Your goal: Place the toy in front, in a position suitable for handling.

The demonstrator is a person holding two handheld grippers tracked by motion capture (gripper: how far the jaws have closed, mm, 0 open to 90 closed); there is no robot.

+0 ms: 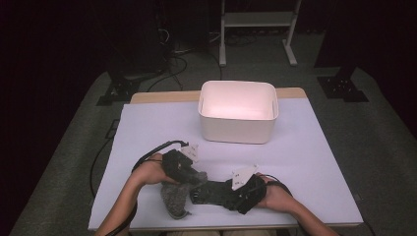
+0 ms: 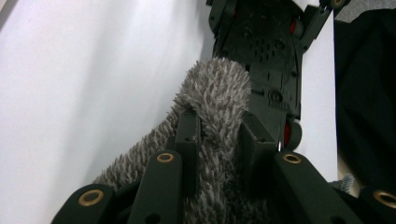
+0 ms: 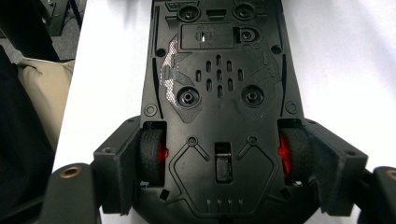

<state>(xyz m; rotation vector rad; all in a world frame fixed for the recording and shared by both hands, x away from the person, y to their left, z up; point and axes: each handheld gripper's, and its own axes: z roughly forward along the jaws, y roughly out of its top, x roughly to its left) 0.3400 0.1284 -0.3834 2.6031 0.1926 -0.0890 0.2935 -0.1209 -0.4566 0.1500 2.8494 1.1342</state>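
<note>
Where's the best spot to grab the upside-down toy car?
Across its rear wheels, from behind. The toy car lies belly up, and the right gripper already has its jaws squeezing the two tyres there: narrow, rubbery and probably less slippery than the flat plastic underside.

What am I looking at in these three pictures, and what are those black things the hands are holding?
A person sits at a table covered in white, holding a hand-operated gripper in each hand. The high view comes from a fixed camera above. The other two come from small cameras riding on each gripper, looking along its jaws. The left gripper has its jaws closed on a grey fuzzy cloth. The right gripper clamps a black toy car, turned underside up, across its wheels. In the high view, the cloth and the car meet near the table's front edge. Behind them stands an open white bin.
</note>
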